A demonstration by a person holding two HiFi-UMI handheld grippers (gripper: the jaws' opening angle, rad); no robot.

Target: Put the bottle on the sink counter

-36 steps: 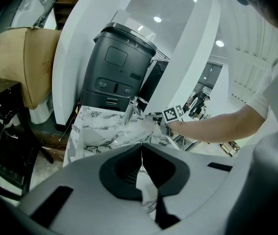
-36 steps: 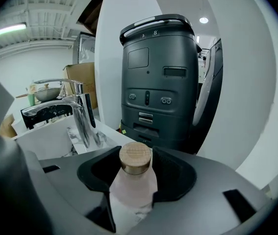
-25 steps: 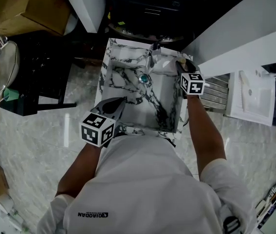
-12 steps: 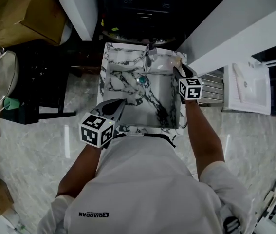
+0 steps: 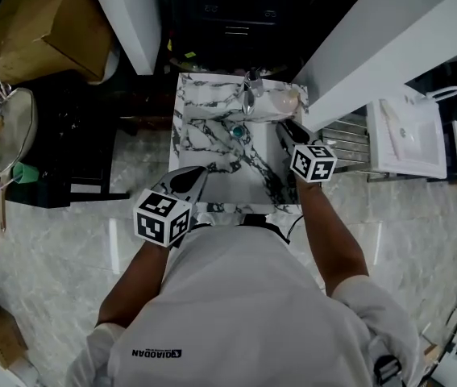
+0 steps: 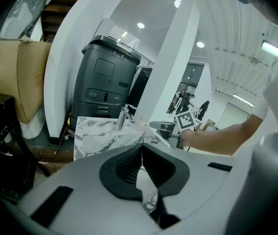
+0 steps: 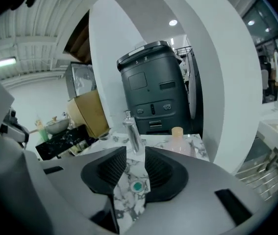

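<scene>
A pale pink bottle (image 5: 288, 99) with a tan cap stands upright on the back right corner of the marble sink counter (image 5: 181, 127), beside the chrome faucet (image 5: 250, 87). The right gripper view shows the same bottle (image 7: 178, 140) ahead, to the right of the faucet (image 7: 131, 131). My right gripper (image 5: 284, 127) hovers over the sink's right side, short of the bottle and apart from it. Its jaws have just been closing, stand open and hold nothing (image 7: 135, 155). My left gripper (image 5: 192, 177) is at the sink's front left, its jaw tips together and empty (image 6: 141, 148).
A teal drain (image 5: 237, 131) sits in the basin. Behind the sink stands a tall black machine (image 5: 236, 14). A white slanted pillar (image 5: 389, 31) runs along the right, with a white basin (image 5: 409, 135) beyond it. A cardboard box (image 5: 43, 14) and a black table (image 5: 59, 143) stand at the left.
My right gripper has drawn back from the bottle at the back right corner toward the person, leaving the bottle standing there. The left gripper has shifted only slightly.
</scene>
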